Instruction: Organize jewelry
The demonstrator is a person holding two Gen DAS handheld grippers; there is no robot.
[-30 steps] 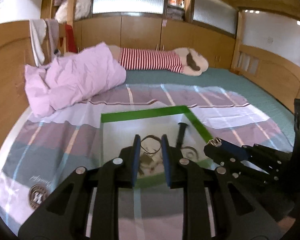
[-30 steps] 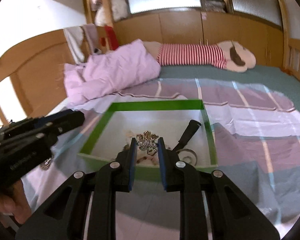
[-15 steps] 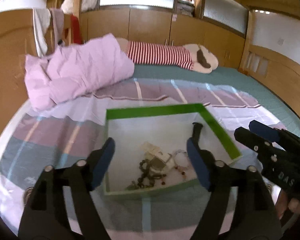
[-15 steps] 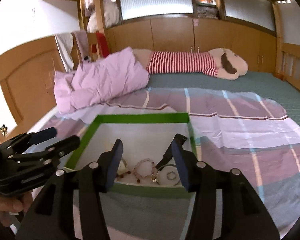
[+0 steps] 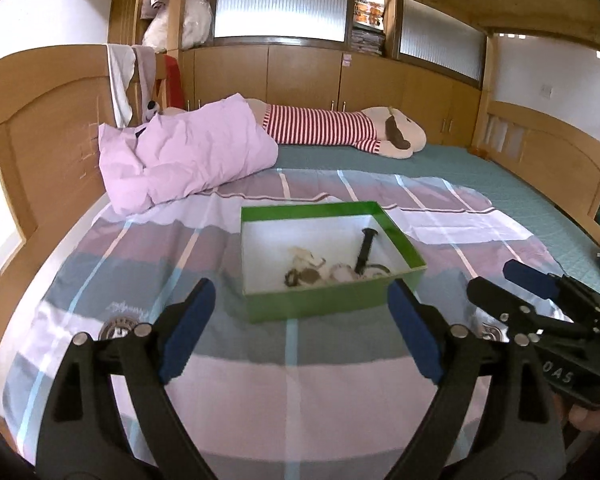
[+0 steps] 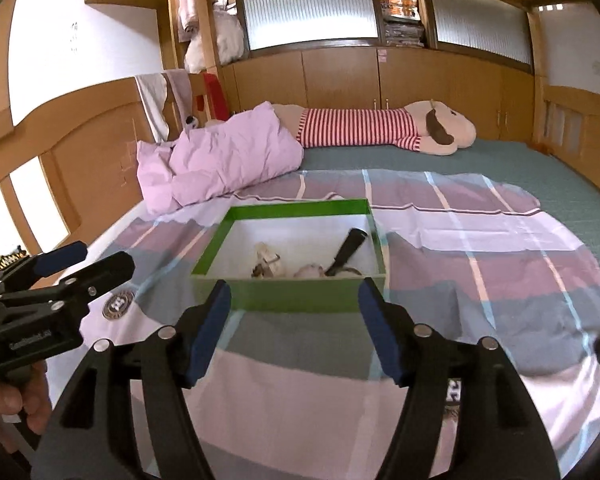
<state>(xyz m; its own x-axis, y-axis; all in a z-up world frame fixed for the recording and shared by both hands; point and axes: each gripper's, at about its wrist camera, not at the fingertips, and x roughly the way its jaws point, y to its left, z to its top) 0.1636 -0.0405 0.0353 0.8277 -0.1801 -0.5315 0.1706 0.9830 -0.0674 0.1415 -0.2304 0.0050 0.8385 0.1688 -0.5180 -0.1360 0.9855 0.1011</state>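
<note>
Since a second earlier both the left gripper and right gripper had spread their fingers wide, empty, and drawn back near of the green box on the bed, its jewelry a tangled, indistinct heap.

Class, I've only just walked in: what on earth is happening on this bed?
A person holds a two-finger gripper in each hand over a bed, sorting jewelry. The left gripper and right gripper are both open and empty, hovering short of a green box on the striped sheet. Inside lies a small heap of jewelry beside a black tool.
</note>
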